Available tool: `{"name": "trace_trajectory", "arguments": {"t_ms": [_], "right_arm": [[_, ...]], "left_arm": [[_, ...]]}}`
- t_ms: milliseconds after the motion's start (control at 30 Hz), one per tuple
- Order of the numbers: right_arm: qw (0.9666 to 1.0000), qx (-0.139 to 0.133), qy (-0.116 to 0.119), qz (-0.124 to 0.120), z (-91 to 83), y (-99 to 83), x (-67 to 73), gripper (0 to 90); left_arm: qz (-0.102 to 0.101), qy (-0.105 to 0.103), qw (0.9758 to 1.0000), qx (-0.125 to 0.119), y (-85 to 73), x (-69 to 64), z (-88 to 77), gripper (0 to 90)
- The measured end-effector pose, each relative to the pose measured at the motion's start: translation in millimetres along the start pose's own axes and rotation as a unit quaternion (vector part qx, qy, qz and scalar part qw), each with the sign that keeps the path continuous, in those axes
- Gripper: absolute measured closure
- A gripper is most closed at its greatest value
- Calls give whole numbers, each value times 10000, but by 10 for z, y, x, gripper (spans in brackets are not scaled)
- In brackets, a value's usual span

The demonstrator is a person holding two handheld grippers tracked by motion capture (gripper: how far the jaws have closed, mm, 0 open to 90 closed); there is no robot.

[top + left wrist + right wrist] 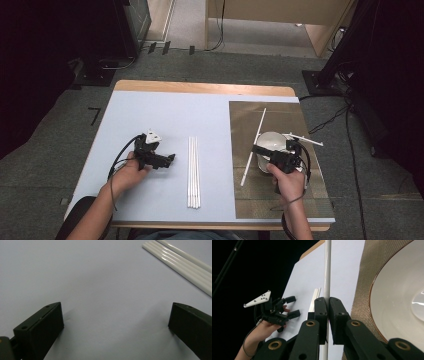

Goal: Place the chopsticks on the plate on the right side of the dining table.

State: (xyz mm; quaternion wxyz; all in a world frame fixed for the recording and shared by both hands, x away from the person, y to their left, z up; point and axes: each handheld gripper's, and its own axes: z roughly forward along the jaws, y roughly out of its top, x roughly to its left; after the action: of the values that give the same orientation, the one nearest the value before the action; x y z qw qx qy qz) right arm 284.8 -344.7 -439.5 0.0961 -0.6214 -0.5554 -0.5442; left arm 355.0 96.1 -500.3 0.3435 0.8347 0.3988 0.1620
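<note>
My right gripper (260, 150) (328, 302) is shut on a thin white stick (261, 125) (327, 270), which runs lengthwise past the left side of a white bowl (272, 142) (399, 295). The bowl sits on a brown woven mat (250, 200) (367, 272). A second white stick (305, 139) lies across the bowl's far right rim. Several more white sticks (193, 172) (180, 267) lie side by side in the middle of the pale blue table (150, 110). My left gripper (167, 160) (116, 315) rests low over the table left of them, jaws wide apart with nothing between them.
The mat covers the right part of the table, up to its right and front edges. Dark stands and cables (350, 115) surround the table on the carpet. A wooden cabinet (280, 12) stands beyond the far edge.
</note>
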Motion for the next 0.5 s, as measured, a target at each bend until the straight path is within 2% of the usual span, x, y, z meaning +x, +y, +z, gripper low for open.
{"name": "trace_trajectory", "arguments": {"t_ms": [300, 500], "right_arm": [[9999, -49, -116, -12, -125, 48, -40, 861], [9997, -123, -177, 71, -243, 82, -93, 861]], "left_arm": [[-1, 3, 10000, -2, 0, 0, 0, 0], [-1, 2, 10000, -3, 0, 0, 0, 0]]}}
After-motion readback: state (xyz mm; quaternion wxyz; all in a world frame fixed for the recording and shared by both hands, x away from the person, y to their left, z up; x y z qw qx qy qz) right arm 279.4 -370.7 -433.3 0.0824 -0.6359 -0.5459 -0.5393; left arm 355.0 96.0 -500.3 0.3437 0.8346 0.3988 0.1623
